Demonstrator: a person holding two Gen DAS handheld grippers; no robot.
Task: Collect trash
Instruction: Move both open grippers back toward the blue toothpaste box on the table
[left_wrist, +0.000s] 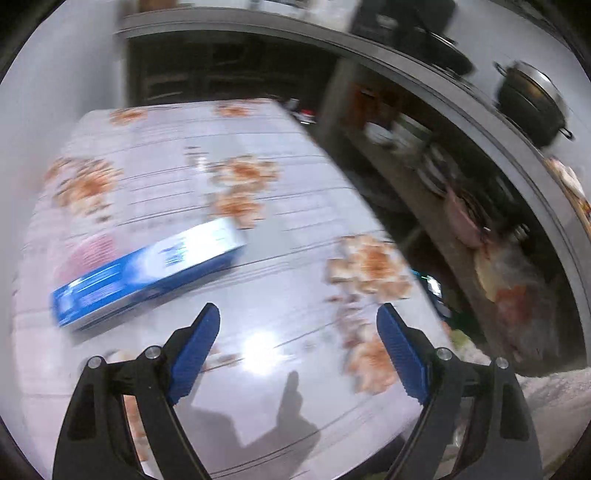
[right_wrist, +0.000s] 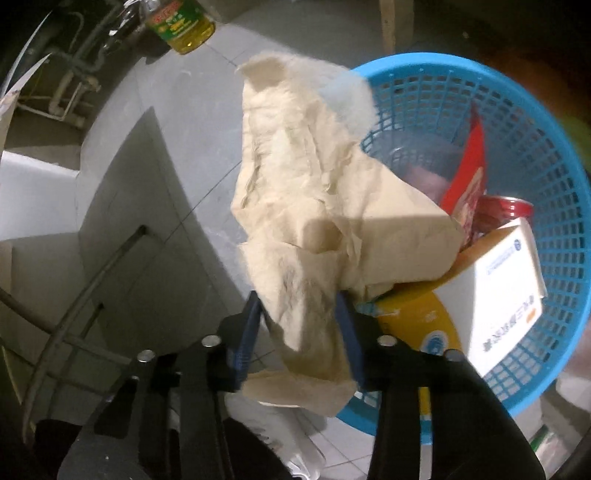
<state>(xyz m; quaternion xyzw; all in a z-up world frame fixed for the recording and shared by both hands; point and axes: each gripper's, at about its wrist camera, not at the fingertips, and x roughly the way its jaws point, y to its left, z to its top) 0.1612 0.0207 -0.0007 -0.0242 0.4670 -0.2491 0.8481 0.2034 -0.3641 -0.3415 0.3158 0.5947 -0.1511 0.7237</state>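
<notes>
A: Where is the trash relative to the blue basket (right_wrist: 546, 206)?

B: The crumpled beige paper (right_wrist: 317, 221) hangs at the basket's left rim, its long axis running from the right gripper (right_wrist: 299, 332) up and away, its far end covering part of the rim. The blue pads are closed in on its lower end and pinch it.

A: And inside the basket?

B: A white carton (right_wrist: 506, 291) leaning toward the right wall, a red packet (right_wrist: 467, 173) standing on edge behind it, a red can (right_wrist: 506, 208) mostly hidden, and a yellow box (right_wrist: 417, 321) half covered by the paper.

A: The other claw?

B: The left gripper (left_wrist: 298, 347) hovers over the flowered tablecloth (left_wrist: 258, 206), jaws spread wide with nothing between them. A blue-and-white box (left_wrist: 147, 271) lies flat beyond its left finger, its long axis slanting from lower left to upper right. That view is blurred, so the print is unreadable, and the shelf items at the right are hard to make out.
</notes>
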